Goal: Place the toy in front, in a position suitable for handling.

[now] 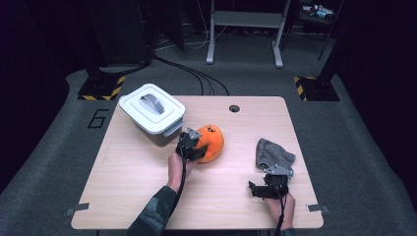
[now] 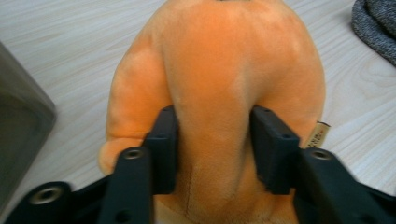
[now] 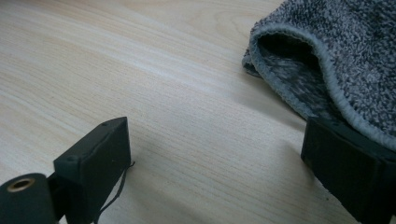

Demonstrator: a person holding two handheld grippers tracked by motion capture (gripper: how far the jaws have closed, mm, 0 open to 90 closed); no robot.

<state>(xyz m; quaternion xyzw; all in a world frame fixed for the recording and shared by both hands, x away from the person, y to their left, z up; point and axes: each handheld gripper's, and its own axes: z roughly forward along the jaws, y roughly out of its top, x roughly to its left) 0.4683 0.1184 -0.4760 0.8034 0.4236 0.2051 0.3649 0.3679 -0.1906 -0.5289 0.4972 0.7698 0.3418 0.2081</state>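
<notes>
An orange plush toy (image 1: 211, 142) lies at the middle of the wooden table (image 1: 147, 172). My left gripper (image 1: 189, 145) is shut on the near end of the plush toy (image 2: 219, 93), with both black pads (image 2: 163, 140) pressed into its soft sides. A grey knitted cloth (image 1: 272, 153) lies crumpled at the right. My right gripper (image 1: 268, 189) rests open on the tabletop just in front of the cloth (image 3: 336, 51), whose hem drapes over the right jaw, with bare wood between the jaws.
A grey bin with a white handled lid (image 1: 152, 110) stands at the table's back left, close to the plush; its wall (image 2: 18, 126) edges the left gripper view. A cable hole (image 1: 234, 108) sits near the far edge.
</notes>
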